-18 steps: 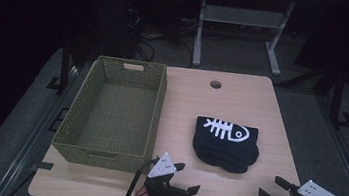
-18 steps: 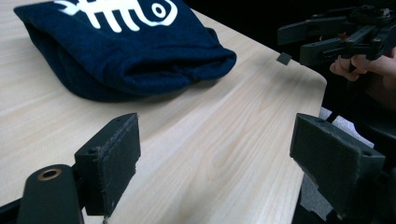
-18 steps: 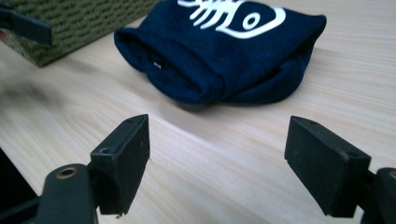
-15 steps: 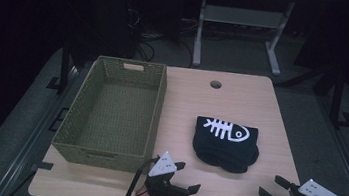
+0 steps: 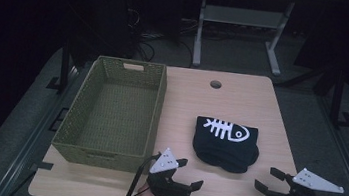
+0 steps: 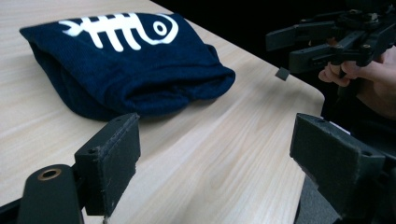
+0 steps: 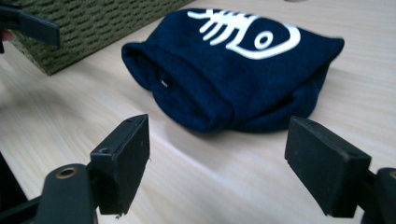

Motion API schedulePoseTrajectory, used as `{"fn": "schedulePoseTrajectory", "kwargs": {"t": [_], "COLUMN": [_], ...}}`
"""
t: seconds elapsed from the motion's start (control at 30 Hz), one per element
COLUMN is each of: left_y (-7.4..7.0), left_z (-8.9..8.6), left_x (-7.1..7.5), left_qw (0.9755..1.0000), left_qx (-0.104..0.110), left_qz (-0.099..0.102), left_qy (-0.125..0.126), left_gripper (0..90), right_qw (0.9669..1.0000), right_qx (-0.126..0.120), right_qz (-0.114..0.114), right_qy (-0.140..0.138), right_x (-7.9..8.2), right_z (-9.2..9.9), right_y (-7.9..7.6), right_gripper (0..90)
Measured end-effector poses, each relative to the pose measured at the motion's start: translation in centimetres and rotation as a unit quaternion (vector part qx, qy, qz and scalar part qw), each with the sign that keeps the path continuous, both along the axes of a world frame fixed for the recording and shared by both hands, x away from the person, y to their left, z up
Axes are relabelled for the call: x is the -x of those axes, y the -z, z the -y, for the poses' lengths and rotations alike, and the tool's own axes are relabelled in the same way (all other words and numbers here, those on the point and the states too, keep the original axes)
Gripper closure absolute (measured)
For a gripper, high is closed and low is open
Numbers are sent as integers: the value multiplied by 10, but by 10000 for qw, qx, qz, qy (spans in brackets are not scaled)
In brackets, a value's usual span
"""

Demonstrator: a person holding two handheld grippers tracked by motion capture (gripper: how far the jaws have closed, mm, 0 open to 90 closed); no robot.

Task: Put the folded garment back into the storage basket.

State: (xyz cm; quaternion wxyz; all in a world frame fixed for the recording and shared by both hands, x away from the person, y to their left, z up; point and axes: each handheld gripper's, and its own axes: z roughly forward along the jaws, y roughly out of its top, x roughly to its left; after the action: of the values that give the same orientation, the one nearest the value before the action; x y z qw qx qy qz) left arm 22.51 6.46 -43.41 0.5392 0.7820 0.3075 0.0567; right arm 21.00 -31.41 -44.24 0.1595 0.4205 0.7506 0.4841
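Overhead faces forward; claw cameras share garment point(image 6: 116, 65).

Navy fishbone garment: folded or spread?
Folded. The navy fishbone garment lies as a compact bundle on the table; stacked layers and rolled edges show in both gripper views.

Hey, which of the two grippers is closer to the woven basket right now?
The left gripper, at the table's near edge just off the green woven basket's near right corner. The right gripper sits at the table's far side, beyond the folded navy fish-skeleton garment.
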Motion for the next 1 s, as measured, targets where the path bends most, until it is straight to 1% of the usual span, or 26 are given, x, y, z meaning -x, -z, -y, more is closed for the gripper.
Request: {"fn": "schedulePoseTrajectory", "kwargs": {"t": [0.03,0.07,0.13,0.17,0.2,0.23,0.3,0.33,0.37,0.4,0.43,0.47,0.5,0.53,0.57,0.6,0.63,0.67,0.7,0.73,0.77,0.83,0.87,0.9,0.97,1.0], "left_y": [0,-1,-1,-1,-2,-2,-1,0,1,2,3,2,2,1,0,0,0,0,0,0,0,-2,-2,-2,0,2], "left_z": [1,2,4,5,8,8,10,11,12,14,15,17,17,18,19,22,22,24,24,26,26,30,35,35,39,41], "left_x": [-1,-5,-9,-12,-17,-17,-23,-26,-28,-30,-33,-39,-39,-42,-45,-54,-54,-61,-61,-67,-67,-72,-78,-78,-88,-94], "left_qw": [10000,9999,9999,9999,9998,9998,9995,9992,9990,9988,9985,9982,9982,9979,9976,9968,9968,9954,9954,9941,9941,9932,9928,9928,9911,9893], "left_qx": [-48,-81,-58,-33,-44,-44,59,124,123,136,175,139,139,108,85,46,46,-14,-14,24,24,-7,-37,-37,-22,-88], "left_qz": [39,30,-4,-15,-2,-2,-131,-220,-218,-238,-292,-276,-276,-210,-180,-212,-212,-243,-243,-261,-261,-227,-258,-258,-381,-450], "left_qy": [-35,-64,-116,-152,-218,-218,-288,-309,-360,-411,-431,-522,-522,-599,-670,-767,-767,-930,-930,-1053,-1053,-1139,-1169,-1169,-1277,-1389], "left_gripper": [155,155,154,154,155,155,155,155,155,155,155,155,155,155,155,155,156,156,157,160,161,161,161,161,161,161], "right_qw": [10000,10000,10000,10000,9999,9999,9999,9998,9998,9998,9998,9997,9997,9996,9996,9996,9996,9993,9993,9991,9991,9989,9986,9986,9986,9986], "right_qx": [-5,36,28,28,68,68,96,29,29,-15,-15,-26,-26,-15,4,-1,-1,-3,-3,-88,-88,-55,-94,-94,-134,-138], "right_qz": [1,-9,-46,-46,-11,-11,-50,-120,-120,-157,-157,-200,-200,-240,-257,-267,-267,-347,-347,-393,-393,-470,-513,-513,-508,-492], "right_qy": [-22,-50,-82,-82,-79,-79,-93,-137,-137,-120,-120,-113,-113,-118,-123,-131,-131,-131,-131,-149,-149,-77,-24,-24,67,125], "right_x": [-3,-6,-15,-15,-20,-20,-27,-32,-32,-37,-37,-44,-44,-47,-50,-58,-58,-66,-66,-76,-76,-85,-92,-92,-99,-102], "right_z": [0,-1,-3,-3,-4,-4,-5,-6,-6,-6,-6,-7,-7,-7,-7,-7,-7,-8,-8,-8,-8,-9,-8,-8,-6,-4], "right_y": [-1,-2,-5,-5,-8,-8,-11,-12,-12,-13,-13,-12,-12,-12,-13,-14,-14,-16,-16,-16,-16,-16,-16,-16,-17,-16], "right_gripper": [218,218,219,219,218,218,218,217,217,218,218,219,219,219,219,220,220,220,220,221,221,224,231,231,238,243]}}
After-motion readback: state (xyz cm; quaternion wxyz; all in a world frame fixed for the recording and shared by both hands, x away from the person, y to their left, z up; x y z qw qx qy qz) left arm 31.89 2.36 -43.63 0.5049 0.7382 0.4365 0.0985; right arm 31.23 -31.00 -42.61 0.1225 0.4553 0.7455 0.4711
